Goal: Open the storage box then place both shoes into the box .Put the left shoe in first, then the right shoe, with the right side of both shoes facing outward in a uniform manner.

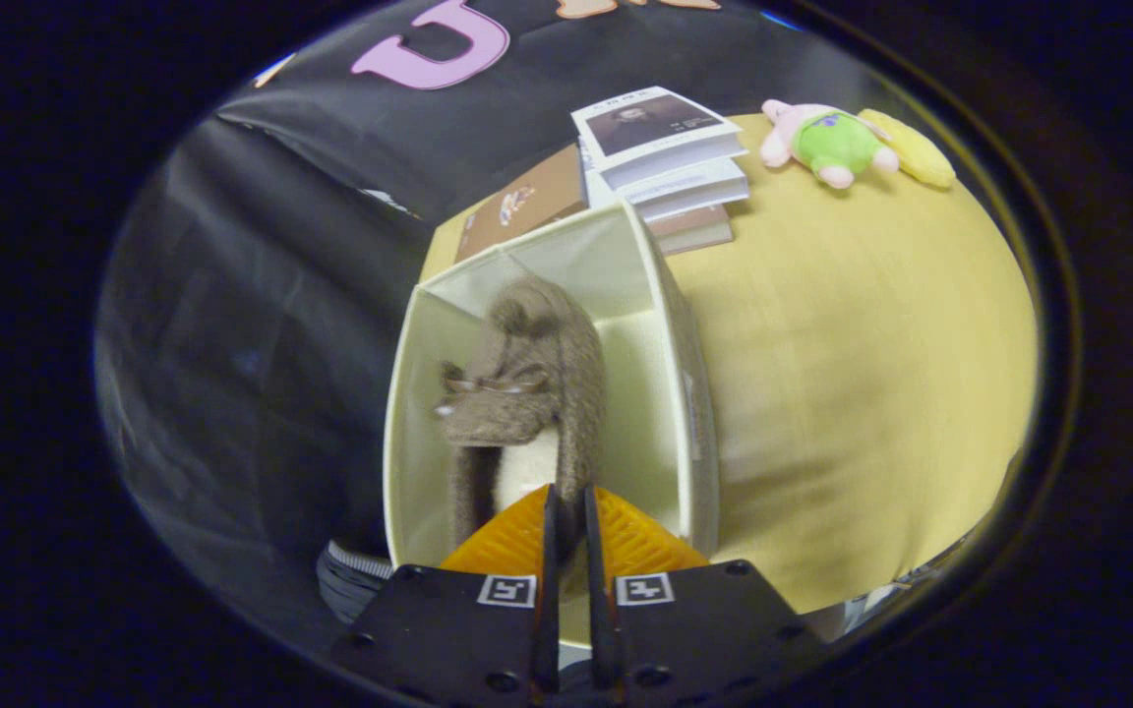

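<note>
A fuzzy brown shoe (527,393) with a pale fleece lining hangs toe-away just ahead of my gripper (566,521), which is shut on the shoe's heel collar. The shoe is inside the open cream storage box (680,393), which stands on the yellow table (852,374). A small bow or buckle sits on top of the shoe. The shoe takes up the left half of the box; the right half of the box floor shows bare beside it. I cannot tell whether the sole rests on the box floor.
Beyond the box lies a stack of books (665,167) with a brown box (522,202) to their left. A pink and green plush toy (827,143) and a yellow object (911,147) lie at the table's far right. A striped object (355,580) sits left of my fingers.
</note>
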Demonstrator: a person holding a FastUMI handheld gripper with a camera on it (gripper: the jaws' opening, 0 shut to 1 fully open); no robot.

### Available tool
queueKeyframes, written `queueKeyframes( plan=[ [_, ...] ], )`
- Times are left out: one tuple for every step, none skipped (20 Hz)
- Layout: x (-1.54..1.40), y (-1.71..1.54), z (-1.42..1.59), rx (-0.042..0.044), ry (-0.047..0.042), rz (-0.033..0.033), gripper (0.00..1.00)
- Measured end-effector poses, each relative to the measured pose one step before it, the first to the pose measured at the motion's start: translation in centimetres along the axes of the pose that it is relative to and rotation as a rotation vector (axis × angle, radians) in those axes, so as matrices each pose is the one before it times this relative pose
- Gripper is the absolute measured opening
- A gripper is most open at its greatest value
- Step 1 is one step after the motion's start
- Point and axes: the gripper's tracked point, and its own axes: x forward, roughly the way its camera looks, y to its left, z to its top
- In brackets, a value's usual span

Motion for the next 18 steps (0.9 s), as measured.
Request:
queueKeyframes(
  plan=[
    [-0.498, 0.062, 0.536, -0.00407, -0.01565, 0.01392, 0.33],
    [-0.303, 0.495, 0.241, 0.00777, -0.01324, 0.02614, 0.43],
    [-0.623, 0.578, 0.137, 0.00832, -0.0134, 0.02961, 0.52],
    [-0.565, 0.499, 0.562, 0.00332, -0.01969, 0.03163, 0.62],
    [-0.736, 0.398, 0.335, -0.00467, -0.01796, 0.02537, 0.71],
    [-0.681, 0.218, 0.176, -0.01032, -0.01762, 0.02054, 0.81],
    [-0.74, -0.295, 0.467, -0.01307, -0.02858, 0.00179, 0.91],
    [-0.824, -0.637, 0.485, -0.01336, -0.02821, -0.00795, 1.0],
    [-0.611, -1.243, 0.356, -0.01353, -0.02585, -0.01142, 1.0],
    [-0.803, -0.787, 0.348, -0.01275, -0.02731, -0.01306, 1.0],
    [-0.931, -0.845, 0.48, -0.01249, -0.03088, -0.01373, 1.0],
    [-0.922, -0.951, 0.459, -0.0087, -0.02751, -0.01906, 1.0],
    [-0.737, -0.829, 0.388, -0.00592, -0.0291, -0.01368, 1.0],
    [-0.737, -0.729, 0.577, -0.00473, -0.03301, -0.00934, 1.0],
    [-0.757, -0.947, 0.58, -0.00632, -0.03501, -0.0106, 1.0],
    [-0.711, -0.95, 0.633, -0.01057, -0.03615, -0.01401, 1.0],
    [-0.754, -1.095, 0.564, -0.01225, -0.03538, -0.01839, 1.0],
    [-0.532, -1.057, 0.609, -0.01433, -0.03675, -0.02072, 1.0]
  ],
)
